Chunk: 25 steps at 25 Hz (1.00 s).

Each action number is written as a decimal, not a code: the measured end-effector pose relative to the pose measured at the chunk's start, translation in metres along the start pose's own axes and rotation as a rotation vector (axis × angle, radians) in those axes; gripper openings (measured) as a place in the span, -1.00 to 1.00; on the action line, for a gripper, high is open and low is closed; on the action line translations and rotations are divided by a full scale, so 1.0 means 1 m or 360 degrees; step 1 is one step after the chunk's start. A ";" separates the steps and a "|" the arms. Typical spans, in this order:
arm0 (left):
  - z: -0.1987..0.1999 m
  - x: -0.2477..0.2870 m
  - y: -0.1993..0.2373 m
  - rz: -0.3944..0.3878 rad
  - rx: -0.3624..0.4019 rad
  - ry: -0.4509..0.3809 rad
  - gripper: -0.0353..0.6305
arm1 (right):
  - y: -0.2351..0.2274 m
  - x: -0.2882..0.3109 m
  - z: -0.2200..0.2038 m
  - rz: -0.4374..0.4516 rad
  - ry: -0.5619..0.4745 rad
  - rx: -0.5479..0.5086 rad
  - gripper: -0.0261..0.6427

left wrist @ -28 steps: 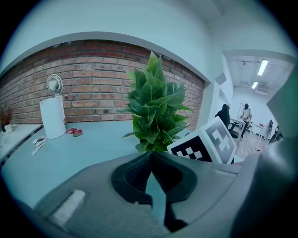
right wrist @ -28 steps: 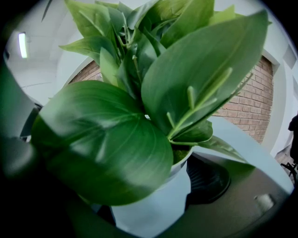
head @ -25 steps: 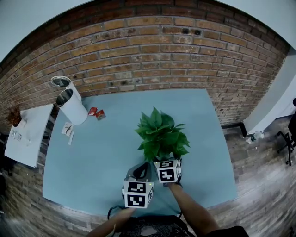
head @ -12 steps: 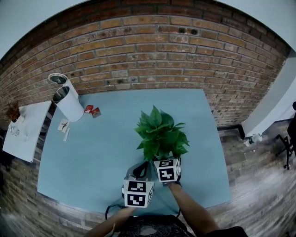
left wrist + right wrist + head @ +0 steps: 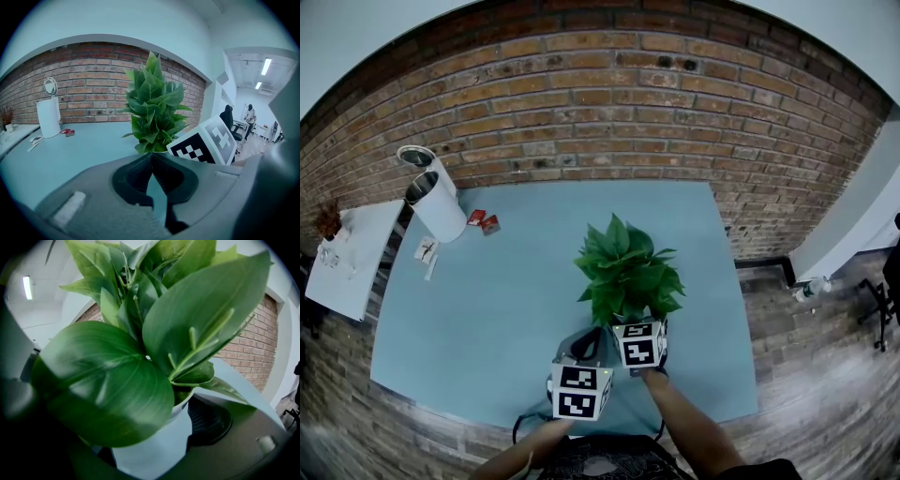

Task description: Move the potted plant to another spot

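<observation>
The potted plant (image 5: 626, 272) has broad green leaves and stands over the near middle of the blue table (image 5: 487, 309). In the right gripper view its white pot (image 5: 161, 439) sits between my jaws, the dark right pad (image 5: 209, 420) against its wall; leaves hide the left jaw. My right gripper (image 5: 634, 324) is shut on the pot. My left gripper (image 5: 589, 339) hangs just left of it, shut with nothing held. In the left gripper view the plant (image 5: 152, 110) rises beyond my left gripper (image 5: 151, 157). Whether the pot touches the table is hidden.
A white cylinder container (image 5: 433, 202) with a round mirror stands at the table's far left corner, with red packets (image 5: 483, 221) and small papers (image 5: 424, 251) beside it. A brick wall (image 5: 609, 103) runs behind. A white side table (image 5: 342, 258) stands left. Office chairs are at right (image 5: 228, 117).
The table and the things on it have slid left in the head view, while both grippers and the plant keep their place in the picture.
</observation>
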<state>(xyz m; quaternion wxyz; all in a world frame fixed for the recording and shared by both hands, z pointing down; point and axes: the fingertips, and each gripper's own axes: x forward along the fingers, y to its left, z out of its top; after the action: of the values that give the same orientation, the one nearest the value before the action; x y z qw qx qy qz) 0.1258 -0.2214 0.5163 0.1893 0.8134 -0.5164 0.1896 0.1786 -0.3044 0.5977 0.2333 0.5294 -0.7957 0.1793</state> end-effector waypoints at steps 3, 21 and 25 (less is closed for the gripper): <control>0.001 0.002 -0.005 0.0000 0.0006 0.0007 -0.89 | -0.005 -0.001 0.001 0.0003 0.0001 0.0001 0.52; -0.006 -0.001 -0.004 -0.0005 -0.0006 0.0020 -0.89 | -0.009 -0.007 -0.003 0.0004 -0.0002 0.0041 0.53; -0.006 -0.005 -0.005 -0.0019 0.0001 0.0020 -0.89 | -0.009 -0.013 -0.003 -0.0013 -0.0011 0.0050 0.53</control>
<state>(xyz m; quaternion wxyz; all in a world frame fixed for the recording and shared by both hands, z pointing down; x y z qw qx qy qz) 0.1277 -0.2122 0.5183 0.1933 0.8152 -0.5104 0.1938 0.1923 -0.2962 0.5930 0.2228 0.5368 -0.7915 0.1889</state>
